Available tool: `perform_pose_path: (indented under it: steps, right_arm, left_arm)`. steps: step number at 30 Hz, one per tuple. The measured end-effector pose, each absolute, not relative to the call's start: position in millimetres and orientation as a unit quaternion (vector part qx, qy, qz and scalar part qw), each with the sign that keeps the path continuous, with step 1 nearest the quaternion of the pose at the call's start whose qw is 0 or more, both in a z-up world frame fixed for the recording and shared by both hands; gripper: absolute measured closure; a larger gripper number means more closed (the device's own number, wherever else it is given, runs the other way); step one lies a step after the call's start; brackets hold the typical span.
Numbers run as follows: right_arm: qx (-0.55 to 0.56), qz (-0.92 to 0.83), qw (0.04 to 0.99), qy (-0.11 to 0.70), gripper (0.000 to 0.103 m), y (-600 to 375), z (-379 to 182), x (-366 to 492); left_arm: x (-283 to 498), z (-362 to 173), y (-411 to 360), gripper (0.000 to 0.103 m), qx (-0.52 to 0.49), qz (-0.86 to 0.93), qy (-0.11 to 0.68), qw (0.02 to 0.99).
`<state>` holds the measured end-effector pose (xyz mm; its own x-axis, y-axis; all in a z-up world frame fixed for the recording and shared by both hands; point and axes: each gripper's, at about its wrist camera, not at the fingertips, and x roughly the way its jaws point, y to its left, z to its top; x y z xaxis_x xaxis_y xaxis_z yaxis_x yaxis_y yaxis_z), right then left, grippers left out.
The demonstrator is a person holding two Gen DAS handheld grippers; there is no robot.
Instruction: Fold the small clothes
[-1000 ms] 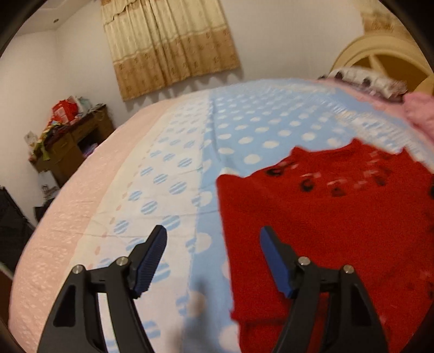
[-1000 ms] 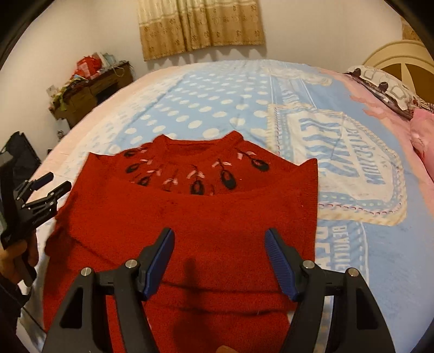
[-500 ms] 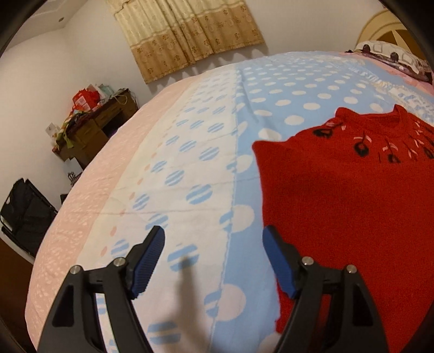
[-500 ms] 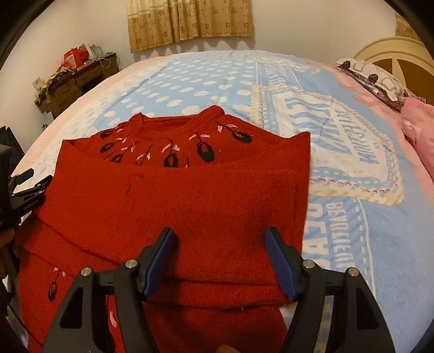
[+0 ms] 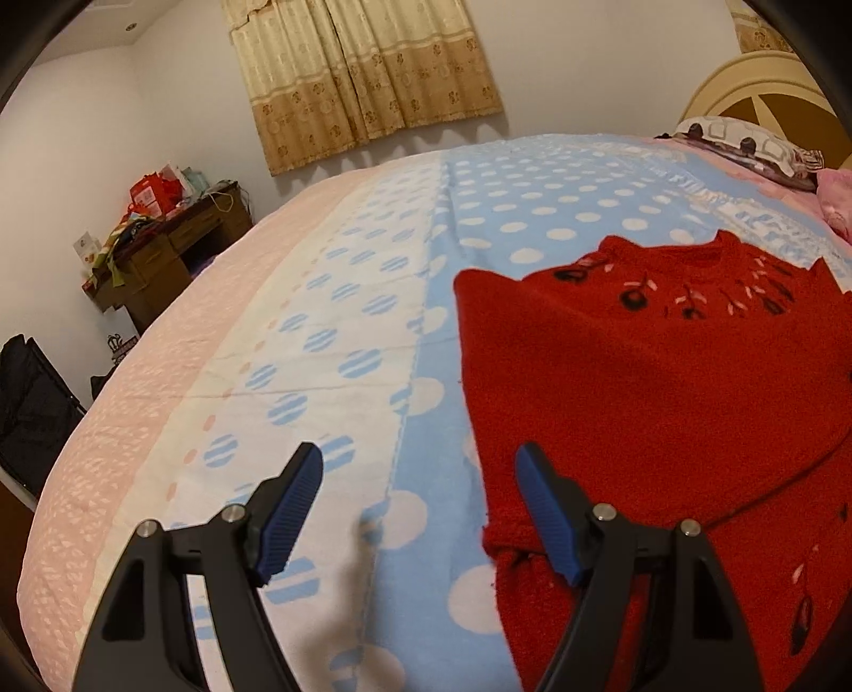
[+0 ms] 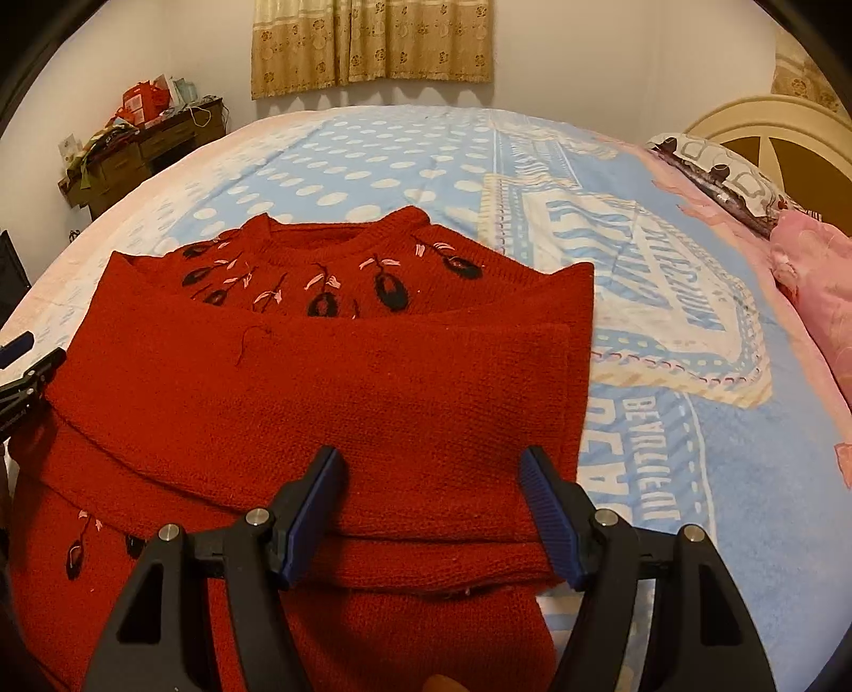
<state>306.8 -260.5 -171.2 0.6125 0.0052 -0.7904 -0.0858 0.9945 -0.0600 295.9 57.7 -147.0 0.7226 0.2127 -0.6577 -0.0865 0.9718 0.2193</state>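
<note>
Both tools gaping empty: left tool (image 5: 418,505) hovering at red sweater (image 6: 330,383)'s 9 o'clock edge, right tool (image 6: 431,511) over its 6 o'clock fold, next likely pinching the hem for folding.

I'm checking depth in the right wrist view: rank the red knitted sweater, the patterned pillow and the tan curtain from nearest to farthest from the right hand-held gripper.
1. Red knitted sweater: directly beneath the right hand-held gripper.
2. Patterned pillow: far right, by the headboard.
3. Tan curtain: back wall, top centre.

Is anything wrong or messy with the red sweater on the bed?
Mostly tidy. One small oddity: a loose thread dangles from the folded-over part of the red sweater, left of the middle. I see no tear or spill.
</note>
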Motion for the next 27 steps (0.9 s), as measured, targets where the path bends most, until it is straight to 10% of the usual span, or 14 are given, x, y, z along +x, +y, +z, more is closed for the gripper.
perform_pose_path:
  steps: [27]
  right_arm:
    - [-0.045, 0.024, 0.901, 0.431, 0.033, -268, -160, 275]
  left_arm:
    - [271, -145, 86, 0.019, 0.047, 0.079, 0.381, 0.920]
